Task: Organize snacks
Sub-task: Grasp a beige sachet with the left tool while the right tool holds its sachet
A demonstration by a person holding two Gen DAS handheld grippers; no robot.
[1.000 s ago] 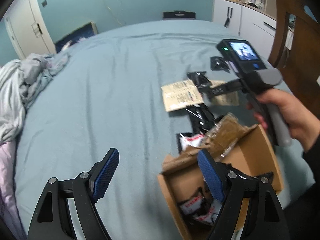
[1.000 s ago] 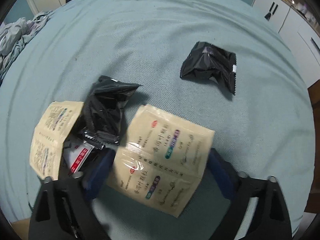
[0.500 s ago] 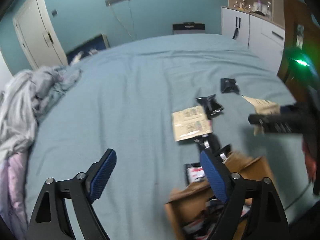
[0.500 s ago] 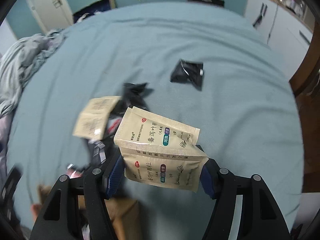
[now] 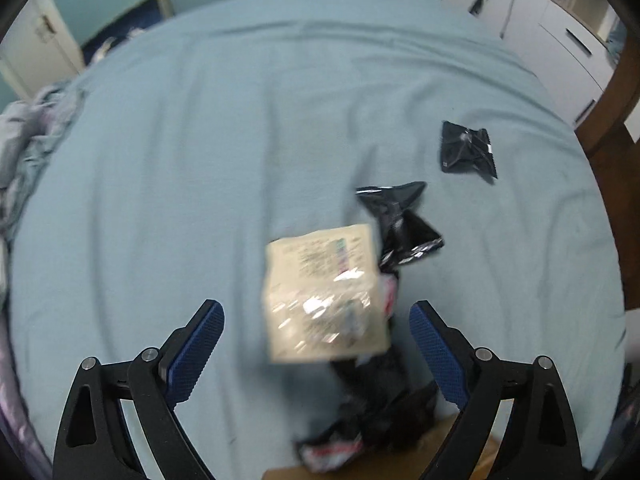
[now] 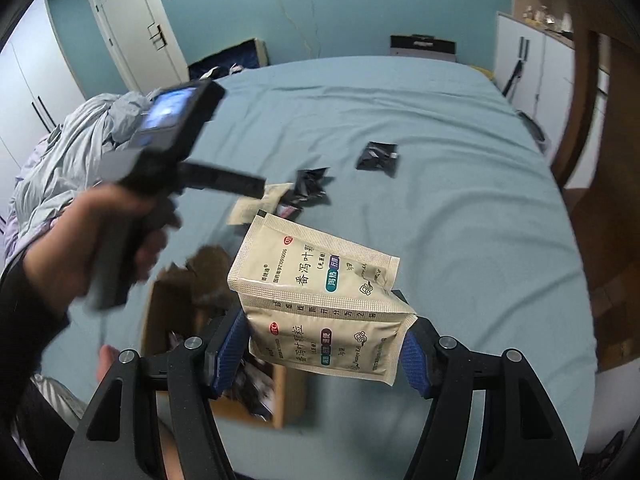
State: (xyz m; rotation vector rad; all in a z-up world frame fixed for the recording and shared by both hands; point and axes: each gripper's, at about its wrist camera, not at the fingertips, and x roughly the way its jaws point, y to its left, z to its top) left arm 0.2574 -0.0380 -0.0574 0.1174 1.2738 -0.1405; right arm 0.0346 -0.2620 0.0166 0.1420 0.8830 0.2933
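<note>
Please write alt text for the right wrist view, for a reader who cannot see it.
The right gripper holds a beige paired sachet strip above a light blue bedsheet. An open brown cardboard box lies lower left; black foil packets lie farther away.

The right black two-finger gripper with blue textured pads [image 6: 326, 350] is raised above the bed, its jaws closed on the lower edge of a cream printed sachet pair [image 6: 320, 304]; the left black gripper with blue pads [image 5: 316, 354] hangs with its jaws spread wide, nothing between them. The person's left hand [image 6: 108, 232] wraps the grey pistol handle, dark sleeve at the wrist.
</note>
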